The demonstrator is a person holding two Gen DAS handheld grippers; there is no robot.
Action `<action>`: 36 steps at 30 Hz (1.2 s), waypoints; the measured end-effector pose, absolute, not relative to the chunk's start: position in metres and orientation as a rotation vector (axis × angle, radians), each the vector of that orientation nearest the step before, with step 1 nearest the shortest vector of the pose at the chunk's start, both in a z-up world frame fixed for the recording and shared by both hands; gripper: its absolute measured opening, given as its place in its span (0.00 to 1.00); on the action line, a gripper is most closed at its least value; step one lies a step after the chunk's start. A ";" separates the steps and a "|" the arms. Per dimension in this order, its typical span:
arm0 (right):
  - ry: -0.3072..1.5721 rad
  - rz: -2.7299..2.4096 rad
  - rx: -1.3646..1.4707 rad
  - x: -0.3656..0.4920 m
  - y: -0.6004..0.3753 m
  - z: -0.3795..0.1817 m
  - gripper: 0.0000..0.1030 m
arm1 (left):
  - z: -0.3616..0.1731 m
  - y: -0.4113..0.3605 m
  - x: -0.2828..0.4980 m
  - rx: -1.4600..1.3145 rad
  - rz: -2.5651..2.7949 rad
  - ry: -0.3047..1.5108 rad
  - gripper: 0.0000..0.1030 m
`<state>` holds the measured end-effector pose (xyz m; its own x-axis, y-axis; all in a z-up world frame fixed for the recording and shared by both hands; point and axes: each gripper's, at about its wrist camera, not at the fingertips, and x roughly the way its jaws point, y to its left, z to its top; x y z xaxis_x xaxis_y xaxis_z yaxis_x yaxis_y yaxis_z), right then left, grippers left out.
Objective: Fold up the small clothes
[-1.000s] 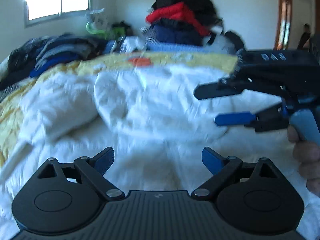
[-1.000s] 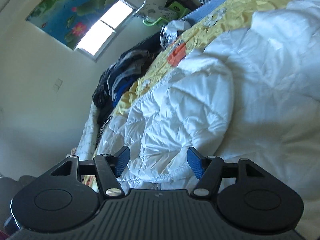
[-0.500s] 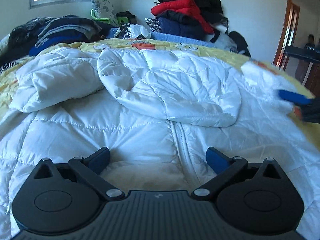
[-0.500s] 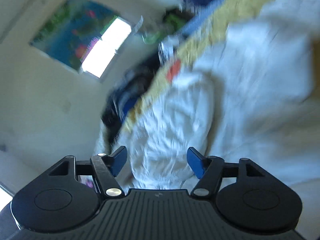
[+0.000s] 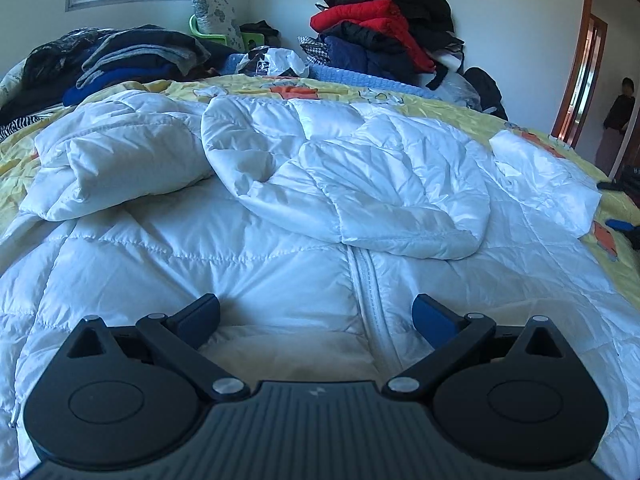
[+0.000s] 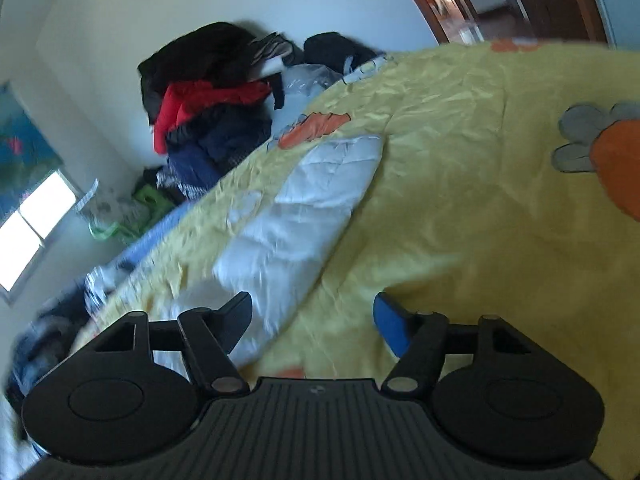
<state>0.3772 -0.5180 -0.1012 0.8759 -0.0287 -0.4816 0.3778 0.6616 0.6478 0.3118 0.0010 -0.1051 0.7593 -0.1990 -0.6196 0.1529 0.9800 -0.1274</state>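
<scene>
A white puffer jacket (image 5: pixel 280 248) lies front up on the yellow bedspread (image 6: pixel 460 200), its hood (image 5: pixel 380 200) flopped down over the chest. My left gripper (image 5: pixel 316 312) hovers open low over the jacket's lower front, with the zipper (image 5: pixel 370 300) running between its fingers and nothing gripped. One sleeve (image 5: pixel 120 168) is bunched at the left, the other sleeve (image 5: pixel 548 184) lies out to the right. My right gripper (image 6: pixel 314 308) is open and empty above the bedspread, just right of that sleeve (image 6: pixel 304 216). Its fingers (image 5: pixel 618 224) show at the left wrist view's right edge.
A tall pile of red, black and navy clothes (image 5: pixel 384 36) sits at the bed's far side, and a stack of dark folded clothes (image 5: pixel 132 56) at the far left. A plastic bag (image 5: pixel 272 62) lies between them. A person (image 5: pixel 618 120) stands in the doorway at right.
The right gripper has swung away from over the jacket's middle to the right side of the bed, now facing the right sleeve and bedspread. Both grippers' jaws stand a little wider.
</scene>
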 end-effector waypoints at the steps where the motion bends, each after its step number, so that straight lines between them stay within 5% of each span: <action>1: 0.453 -0.216 0.874 0.384 -0.524 -0.105 0.73 | -0.105 0.001 0.312 -0.071 -0.191 0.683 1.00; 14: 0.392 -0.149 0.966 0.452 -0.563 -0.115 0.69 | -0.105 0.004 0.313 -0.086 -0.187 0.679 1.00; 16: 0.394 -0.191 0.960 0.455 -0.563 -0.115 0.62 | -0.106 0.004 0.313 -0.091 -0.188 0.677 1.00; 18: 0.415 -0.210 0.937 0.460 -0.564 -0.118 0.32 | -0.106 0.005 0.313 -0.099 -0.189 0.675 1.00; 20: 0.432 -0.219 0.916 0.461 -0.564 -0.123 0.19 | -0.105 0.007 0.313 -0.104 -0.190 0.674 1.00; 27: 0.414 -0.218 0.859 0.453 -0.554 -0.108 0.15 | -0.105 0.008 0.313 -0.115 -0.192 0.671 1.00; 36: 0.300 -0.154 0.671 0.435 -0.518 -0.023 0.13 | -0.105 0.009 0.313 -0.128 -0.195 0.667 1.00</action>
<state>0.4351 -0.5177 -0.0235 0.9459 -0.0440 -0.3214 0.2357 0.7741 0.5876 0.3128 0.0089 -0.1051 0.7683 -0.2199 -0.6011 0.1383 0.9740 -0.1796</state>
